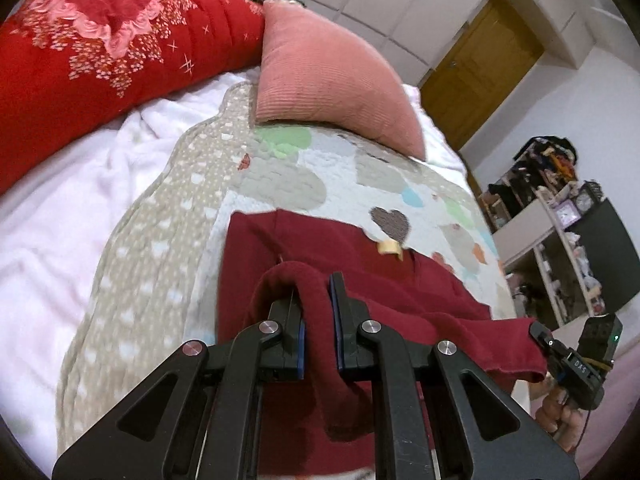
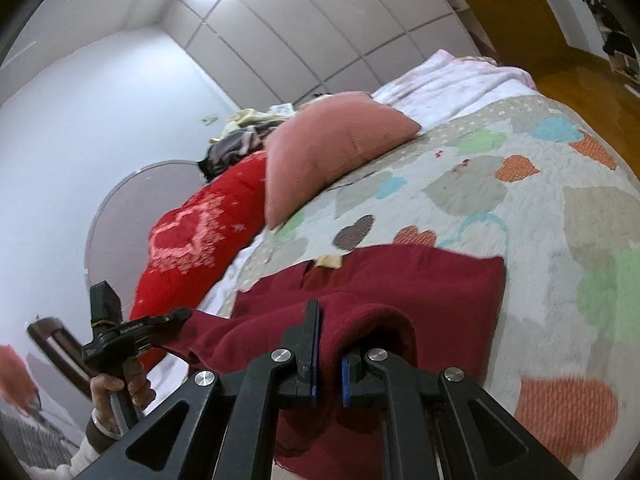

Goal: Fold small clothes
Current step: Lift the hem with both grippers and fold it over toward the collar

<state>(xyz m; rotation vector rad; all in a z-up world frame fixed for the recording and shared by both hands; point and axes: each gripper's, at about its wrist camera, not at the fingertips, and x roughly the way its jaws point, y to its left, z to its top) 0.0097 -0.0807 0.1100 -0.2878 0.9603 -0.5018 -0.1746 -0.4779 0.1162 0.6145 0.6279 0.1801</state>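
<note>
1. Left gripper [image 1: 316, 312]: jaws clamped down on a bunched fold of the dark red garment [image 1: 360, 276]. Cloth fills the gap between the blue pads, almost no opening.
2. Right gripper [image 2: 327, 344]: same story, jaws pinched tight on another bunch of the same garment [image 2: 400, 280]. The fabric humps up over the right finger.
3. Garment sits on the patchwork quilt [image 1: 280, 184], near the quilt's near edge. Its far part lies flat on the quilt; the near edge is lifted off and strung between my two grippers.
4. In the left wrist view I see the right gripper [image 1: 542, 336] at the lower right, its tips on the garment's corner, a hand [image 1: 560, 412] wrapped round its handle.
5. In the right wrist view the left gripper [image 2: 176, 314] is at the lower left, biting the opposite corner, a hand [image 2: 116, 388] on its grip.
6. A small pale tag [image 1: 390, 247] shows on the flat part of the garment, at its far edge.
7. Pink cushion [image 1: 332, 80] rests on the quilt's far edge, well apart from the garment.
8. Red heart-patterned pillow [image 1: 100, 48] lies just beside the cushion, on the white blanket [image 1: 80, 200] along the quilt's left side.
9. Both views are motion-blurred, so fine detail on the quilt is soft.
</note>
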